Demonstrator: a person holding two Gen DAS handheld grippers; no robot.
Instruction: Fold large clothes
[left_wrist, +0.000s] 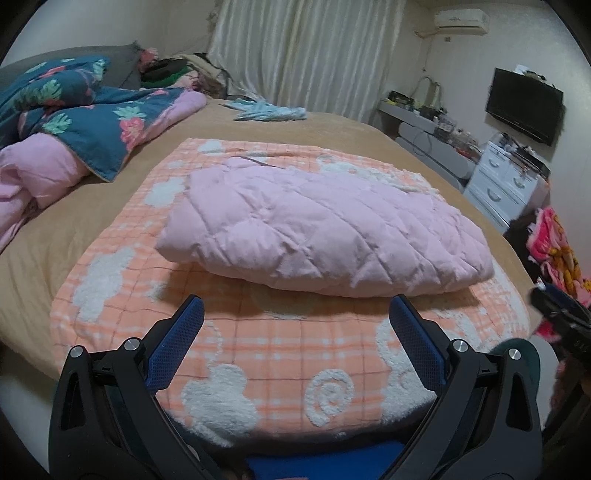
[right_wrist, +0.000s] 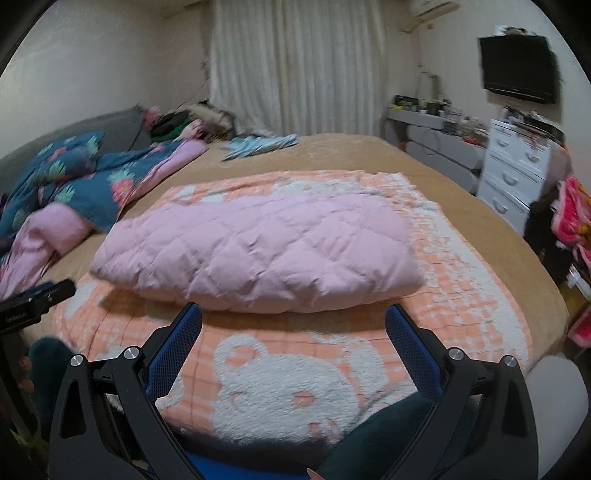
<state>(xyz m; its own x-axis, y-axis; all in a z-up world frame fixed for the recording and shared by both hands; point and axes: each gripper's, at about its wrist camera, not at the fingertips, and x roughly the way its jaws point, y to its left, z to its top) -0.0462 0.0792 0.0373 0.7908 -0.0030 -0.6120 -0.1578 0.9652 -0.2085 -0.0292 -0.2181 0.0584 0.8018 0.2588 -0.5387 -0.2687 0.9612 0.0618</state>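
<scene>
Nearest you, the orange towel (left_wrist: 258, 354) with white bear shapes lies flat on the tan bed (left_wrist: 74, 229). Behind it are white curtains (left_wrist: 306, 51), a TV (left_wrist: 524, 105) on the wall and a white dresser (left_wrist: 502, 184) to the right; a blue floral quilt (left_wrist: 74, 110) is heaped at the left. Your left gripper (left_wrist: 295, 314) hangs with fingers spread wide, holding nothing, just short of the folded pink garment (left_wrist: 325, 229) on the towel. Your right gripper (right_wrist: 293, 317) is equally wide and empty, just before the garment.
</scene>
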